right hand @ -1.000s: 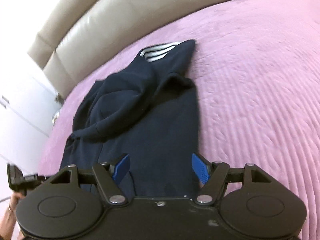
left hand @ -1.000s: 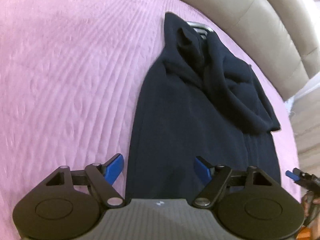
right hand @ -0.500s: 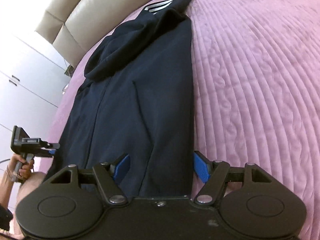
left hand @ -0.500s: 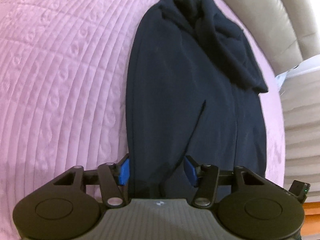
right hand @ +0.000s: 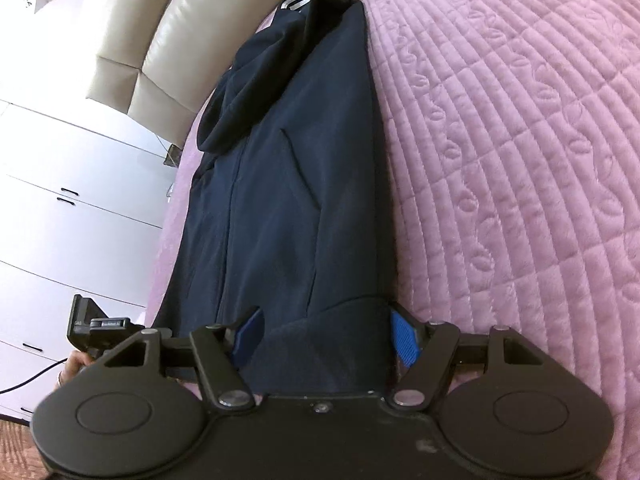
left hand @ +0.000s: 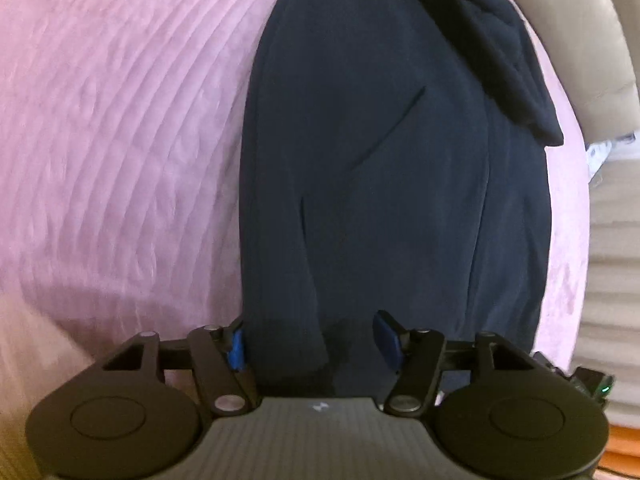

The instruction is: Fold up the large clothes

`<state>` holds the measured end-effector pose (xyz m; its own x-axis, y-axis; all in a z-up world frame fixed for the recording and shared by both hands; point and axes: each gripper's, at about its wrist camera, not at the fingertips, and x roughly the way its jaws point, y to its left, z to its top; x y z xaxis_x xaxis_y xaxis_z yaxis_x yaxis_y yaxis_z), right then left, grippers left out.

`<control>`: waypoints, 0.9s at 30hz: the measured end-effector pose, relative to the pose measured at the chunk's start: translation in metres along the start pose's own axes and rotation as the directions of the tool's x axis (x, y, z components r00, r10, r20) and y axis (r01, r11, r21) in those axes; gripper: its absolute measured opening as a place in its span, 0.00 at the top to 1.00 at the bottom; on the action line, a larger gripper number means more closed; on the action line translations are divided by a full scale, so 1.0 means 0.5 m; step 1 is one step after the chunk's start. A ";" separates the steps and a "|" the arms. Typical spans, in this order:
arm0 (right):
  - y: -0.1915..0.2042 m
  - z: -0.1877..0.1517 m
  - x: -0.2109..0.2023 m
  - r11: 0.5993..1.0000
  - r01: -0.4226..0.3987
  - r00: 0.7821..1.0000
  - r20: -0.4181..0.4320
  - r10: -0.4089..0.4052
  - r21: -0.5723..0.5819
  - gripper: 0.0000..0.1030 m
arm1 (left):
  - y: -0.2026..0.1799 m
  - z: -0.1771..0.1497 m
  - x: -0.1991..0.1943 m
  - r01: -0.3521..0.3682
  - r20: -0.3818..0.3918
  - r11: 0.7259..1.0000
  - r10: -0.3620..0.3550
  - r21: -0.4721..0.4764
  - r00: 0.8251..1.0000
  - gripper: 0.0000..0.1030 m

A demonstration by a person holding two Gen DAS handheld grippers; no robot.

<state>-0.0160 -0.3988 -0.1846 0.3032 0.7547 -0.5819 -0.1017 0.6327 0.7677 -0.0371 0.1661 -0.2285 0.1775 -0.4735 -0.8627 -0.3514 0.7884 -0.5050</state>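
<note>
Hoodie (left hand: 392, 152) top beyond the frame edge; its hem behind the tool housings.

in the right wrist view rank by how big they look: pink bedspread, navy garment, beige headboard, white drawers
1. pink bedspread
2. navy garment
3. white drawers
4. beige headboard

Drawers and headboard are cut off by the frame, so their order is unsure.

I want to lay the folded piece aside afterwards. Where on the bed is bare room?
The pink quilt lies bare along the long side of the navy garment away from the bed's edge. Tight: the narrow quilt strip on its other side, toward the beige headboard and white drawers.
</note>
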 end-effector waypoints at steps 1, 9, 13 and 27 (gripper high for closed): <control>0.003 -0.004 0.000 1.000 0.000 1.000 -0.009 0.000 -0.008 0.40 | -0.006 -0.003 -0.001 -0.012 0.009 1.000 0.012 0.018 1.000 0.49; 0.063 -0.007 -0.034 1.000 -0.003 0.993 0.116 0.004 -0.013 0.92 | -0.025 -0.050 -0.049 -0.016 0.149 0.999 0.008 0.049 0.989 0.92; 0.099 0.011 -0.052 0.998 -0.061 0.985 0.160 0.062 -0.010 0.92 | -0.019 -0.066 -0.091 0.104 0.222 0.992 -0.118 0.071 0.968 0.93; 0.153 0.072 -0.083 0.992 -0.122 0.964 0.242 0.112 0.027 0.92 | 0.020 -0.057 -0.199 0.334 0.415 0.936 -0.348 0.110 0.841 0.93</control>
<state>-0.0022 -0.3879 -0.0921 0.5098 0.7561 -0.4103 -0.1118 0.5312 0.8399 -0.0846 0.2099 -0.1468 0.6529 -0.5095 -0.5604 -0.1689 0.6233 -0.7635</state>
